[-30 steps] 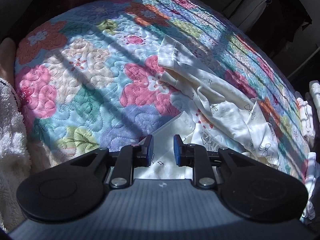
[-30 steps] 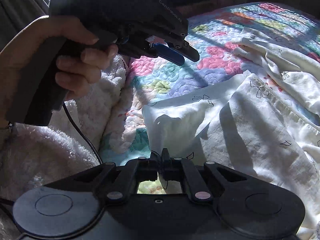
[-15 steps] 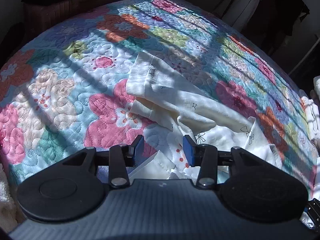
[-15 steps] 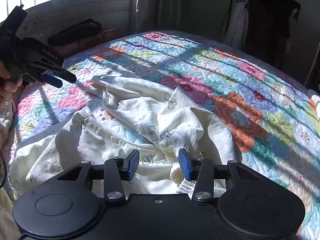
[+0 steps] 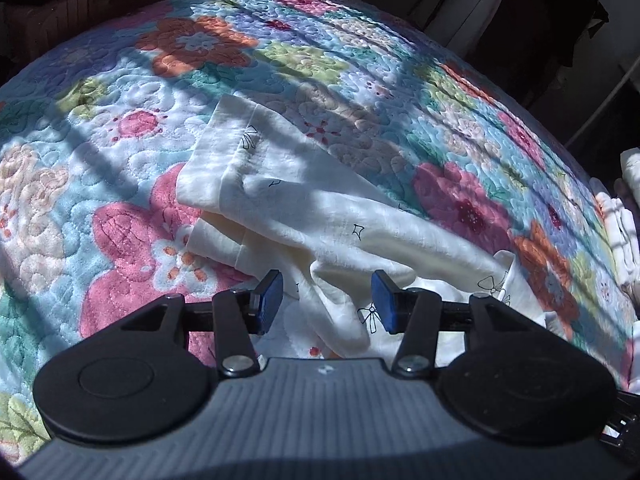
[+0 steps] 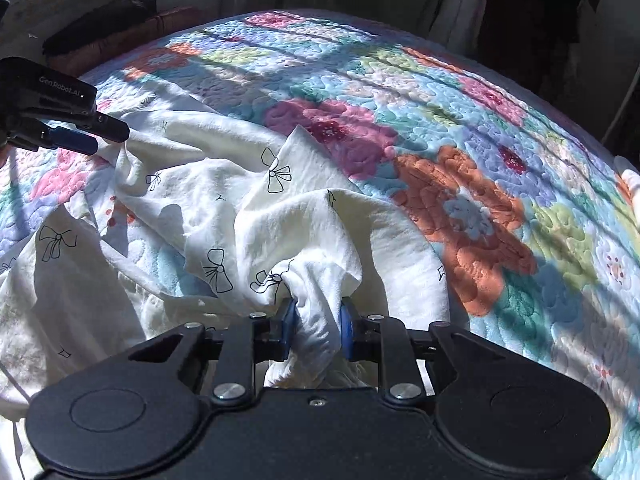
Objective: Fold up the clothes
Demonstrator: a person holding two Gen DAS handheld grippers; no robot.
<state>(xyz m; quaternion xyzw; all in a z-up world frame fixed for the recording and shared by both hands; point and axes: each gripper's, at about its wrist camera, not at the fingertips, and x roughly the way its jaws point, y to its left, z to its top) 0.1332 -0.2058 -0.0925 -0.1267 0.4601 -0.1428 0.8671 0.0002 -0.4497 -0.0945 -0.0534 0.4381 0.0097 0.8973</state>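
Floral quilt (image 6: 500,184); right gripper (image 6: 316,330) jaws closed onto cream garment (image 6: 248,216).

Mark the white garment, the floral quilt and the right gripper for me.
white garment (image 6: 280,216): right wrist view, crumpled middle fold.
floral quilt (image 6: 472,208): right wrist view, orange flower patch.
right gripper (image 6: 316,328): right wrist view, between jaws, closed on the cloth.

White garment's (image 6: 120,304) near edge behind gripper body; hanging dark clothes (image 6: 560,8) indistinct

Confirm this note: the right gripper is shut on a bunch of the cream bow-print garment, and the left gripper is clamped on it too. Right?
Not quite. The left gripper is open, jaws apart over the cream bow-print garment, as the left wrist view shows. The right gripper is indeed shut on it.
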